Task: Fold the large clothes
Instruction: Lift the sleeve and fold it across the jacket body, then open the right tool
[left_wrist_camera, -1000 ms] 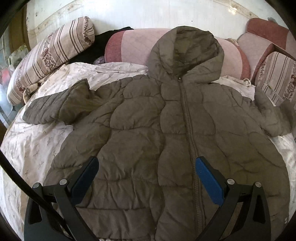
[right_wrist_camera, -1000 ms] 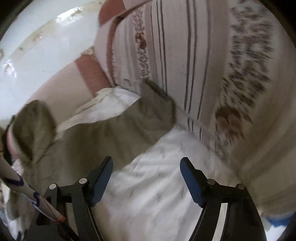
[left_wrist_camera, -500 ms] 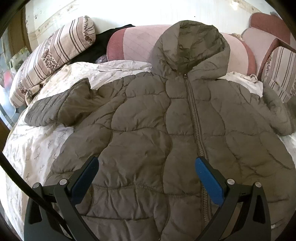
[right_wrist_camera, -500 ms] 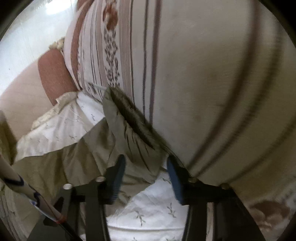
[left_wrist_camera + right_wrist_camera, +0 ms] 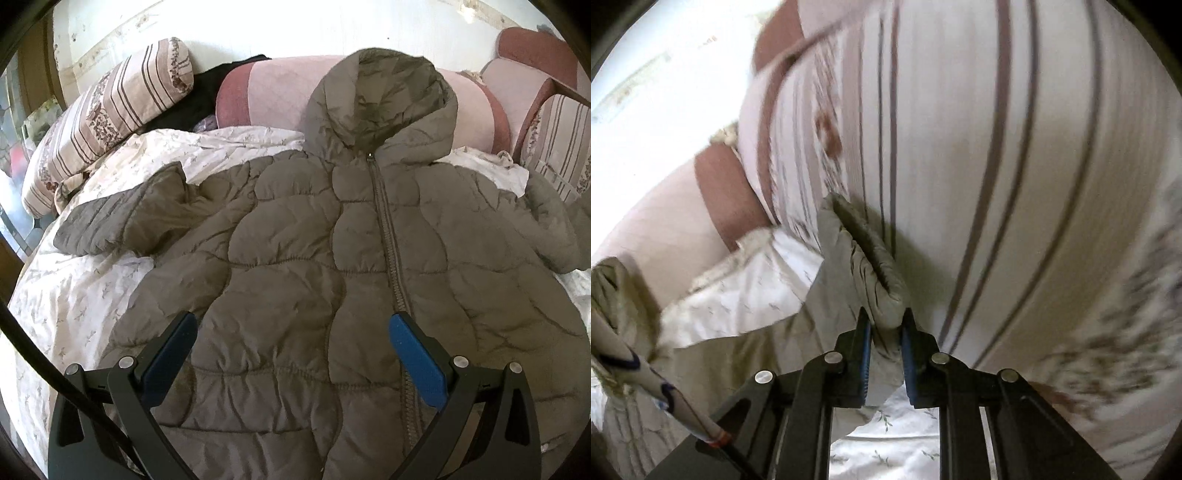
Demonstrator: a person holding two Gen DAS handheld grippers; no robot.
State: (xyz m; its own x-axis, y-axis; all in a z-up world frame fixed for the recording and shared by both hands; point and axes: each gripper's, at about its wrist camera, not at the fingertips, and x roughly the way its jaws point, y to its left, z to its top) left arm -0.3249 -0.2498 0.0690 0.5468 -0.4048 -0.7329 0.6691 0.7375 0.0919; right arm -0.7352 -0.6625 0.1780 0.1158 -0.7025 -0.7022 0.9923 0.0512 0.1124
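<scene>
An olive-grey quilted hooded jacket [image 5: 332, 266] lies front up and zipped on a white floral bedspread [image 5: 74, 295], hood toward the cushions, its left sleeve [image 5: 122, 218] folded back on itself. My left gripper [image 5: 291, 332] is open and empty above the jacket's lower front. My right gripper [image 5: 885, 328] is shut on the cuff of the jacket's right sleeve [image 5: 871, 273], hard against a striped cushion [image 5: 1015, 184].
Pink bolster cushions [image 5: 280, 92] line the back of the bed. A striped pillow [image 5: 110, 110] lies at the back left with a black garment [image 5: 207, 99] beside it. Another striped cushion [image 5: 557, 140] stands at the right. A white wall [image 5: 295, 26] is behind.
My right gripper moved up to the sleeve cuff by the striped cushion and closed on it. My left gripper stayed open and drifted slightly over the jacket.
</scene>
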